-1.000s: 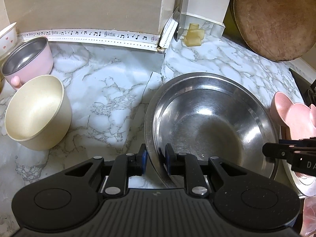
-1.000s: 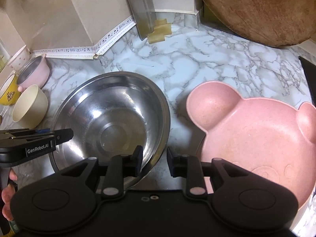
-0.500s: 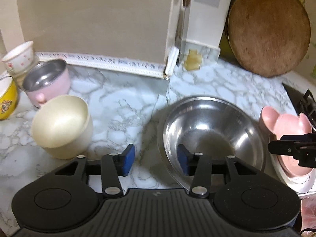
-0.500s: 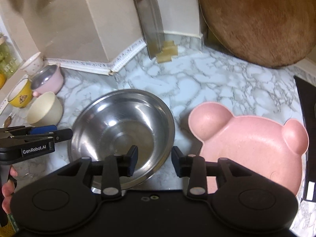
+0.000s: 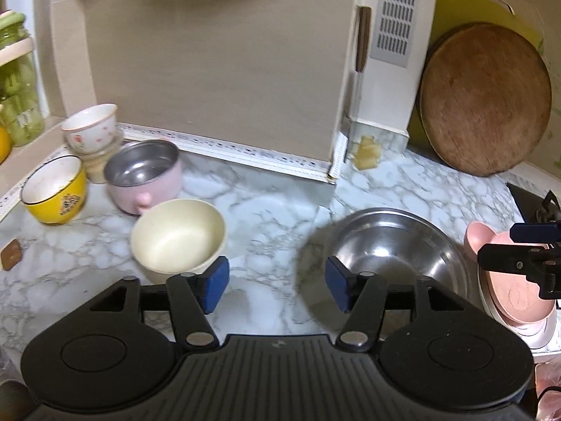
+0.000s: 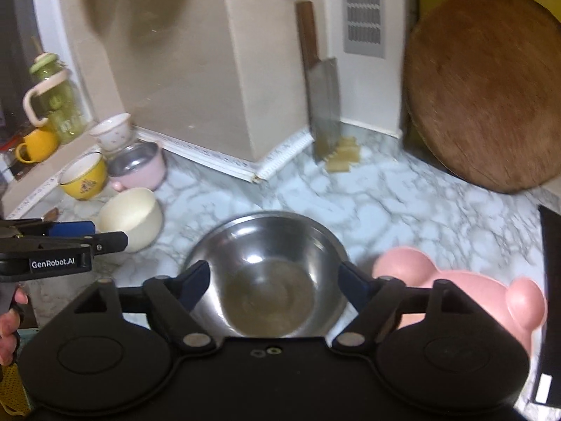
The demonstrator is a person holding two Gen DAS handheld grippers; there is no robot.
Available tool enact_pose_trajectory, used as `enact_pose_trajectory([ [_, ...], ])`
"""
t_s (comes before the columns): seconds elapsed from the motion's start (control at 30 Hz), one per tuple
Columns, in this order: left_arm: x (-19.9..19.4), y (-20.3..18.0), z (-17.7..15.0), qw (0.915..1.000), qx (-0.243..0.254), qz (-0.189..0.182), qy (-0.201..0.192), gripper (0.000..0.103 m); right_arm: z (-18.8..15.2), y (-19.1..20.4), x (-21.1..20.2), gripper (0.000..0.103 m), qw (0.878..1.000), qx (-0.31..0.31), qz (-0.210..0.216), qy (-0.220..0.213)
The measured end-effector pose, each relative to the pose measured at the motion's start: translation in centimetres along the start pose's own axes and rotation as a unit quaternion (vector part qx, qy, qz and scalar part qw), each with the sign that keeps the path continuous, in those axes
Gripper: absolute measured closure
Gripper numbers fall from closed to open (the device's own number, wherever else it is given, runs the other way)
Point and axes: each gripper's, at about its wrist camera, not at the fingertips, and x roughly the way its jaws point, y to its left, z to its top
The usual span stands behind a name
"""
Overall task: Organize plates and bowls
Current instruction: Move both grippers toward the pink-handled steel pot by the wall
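Observation:
A large steel bowl [image 5: 392, 245] [image 6: 270, 273] sits on the marble counter [image 5: 273, 210]. A pink bear-shaped plate [image 5: 508, 280] [image 6: 473, 291] lies to its right on a white plate [image 5: 540, 333]. A cream bowl [image 5: 178, 238] [image 6: 129, 217], a pink steel-lined bowl [image 5: 143, 175] [image 6: 138, 168], a yellow bowl [image 5: 52, 189] [image 6: 84, 179] and a white flowered bowl [image 5: 91, 129] [image 6: 112, 133] stand at the left. My left gripper [image 5: 277, 280] is open and empty, raised above the counter between the cream and steel bowls. My right gripper [image 6: 273, 284] is open and empty above the steel bowl.
A round wooden board [image 5: 484, 98] [image 6: 487, 91] leans at the back right. A cleaver [image 6: 322, 105] leans on the wall corner. Glass jars [image 5: 17, 80] [image 6: 56, 98] and a yellow mug [image 6: 35, 145] stand on the left ledge. A black stove edge [image 6: 550, 280] is at the right.
Both grippers have opened wide, let go of the steel bowl's rim, and pulled up and back from it. The bowl stays on the counter.

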Motion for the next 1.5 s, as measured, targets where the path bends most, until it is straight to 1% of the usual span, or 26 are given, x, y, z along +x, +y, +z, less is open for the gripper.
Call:
enact_pose_trajectory([
  [0.03, -0.4, 0.3, 0.0, 1.0, -0.004, 0.001, -0.004, 0.032, 0.2, 0.4, 0.0, 0.019, 1.0, -0.004, 0.006, -0.002],
  [0.07, -0.7, 0.7, 0.0, 0.9999, -0.008, 0.004, -0.01, 0.027, 0.4, 0.8, 0.0, 0.015, 1.0, -0.008, 0.01, -0.005],
  [0.1, -1.1, 1.1, 0.0, 0.9998, -0.011, 0.008, -0.017, 0.025, 0.7, 1.3, 0.1, 0.01, 1.0, -0.011, 0.014, -0.01],
  [0.17, -1.7, 1.7, 0.1, 0.9994, -0.013, 0.017, -0.027, 0.024, 1.2, 2.2, 0.1, 0.006, 0.999, -0.018, 0.024, -0.019],
  [0.33, -2.2, 3.6, 0.8, 0.9987, -0.023, 0.034, -0.031, 0.024, 3.2, 4.9, 0.6, 0.001, 0.998, -0.036, 0.051, -0.028],
  [0.43, -2.2, 5.2, 1.6, 0.9979, -0.037, 0.043, -0.029, 0.024, 4.7, 6.7, 1.7, 0.001, 0.997, -0.046, 0.059, -0.024],
  [0.57, -1.9, 7.2, 2.8, 0.9964, -0.042, 0.066, -0.031, 0.024, 6.7, 8.9, 3.6, 0.0, 0.996, -0.046, 0.07, -0.01],
  [0.67, -1.4, 8.9, 3.9, 0.9946, -0.053, 0.083, -0.032, 0.024, 7.9, 10.5, 5.4, 0.0, 0.997, -0.045, 0.067, -0.001],
  [0.77, -0.4, 10.6, 4.9, 0.9916, -0.062, 0.109, -0.032, 0.024, 9.1, 12.0, 7.2, 0.0, 0.997, -0.047, 0.062, -0.001],
  [0.93, 1.5, 13.4, 6.2, 0.9876, -0.086, 0.13, -0.021, 0.024, 10.8, 14.7, 9.7, 0.0, 0.997, -0.055, 0.047, -0.001],
  [1.03, 3.1, 14.8, 6.8, 0.9849, -0.089, 0.148, -0.011, 0.024, 11.6, 15.8, 11.2, 0.0, 0.997, -0.057, 0.042, 0.005],
  [1.17, 5.3, 16.9, 7.5, 0.9831, -0.106, 0.148, 0.008, 0.024, 12.4, 17.5, 13.3, 0.0, 0.997, -0.061, 0.042, 0.015],
  [1.33, 8.2, 18.6, 8.5, 0.9827, -0.12, 0.135, 0.039, 0.024, 13.4, 19.1, 16.1, 0.0, 0.996, -0.07, 0.039, 0.027],
  [1.43, 9.8, 19.6, 9.0, 0.9811, -0.131, 0.134, 0.05, 0.024, 14.0, 19.6, 18.2, 0.001, 0.996, -0.064, 0.038, 0.041],
  [1.5, 10.7, 20.1, 9.4, 0.981, -0.13, 0.134, 0.055, 0.024, 14.4, 19.6, 19.5, 0.004, 0.997, -0.051, 0.037, 0.051],
])
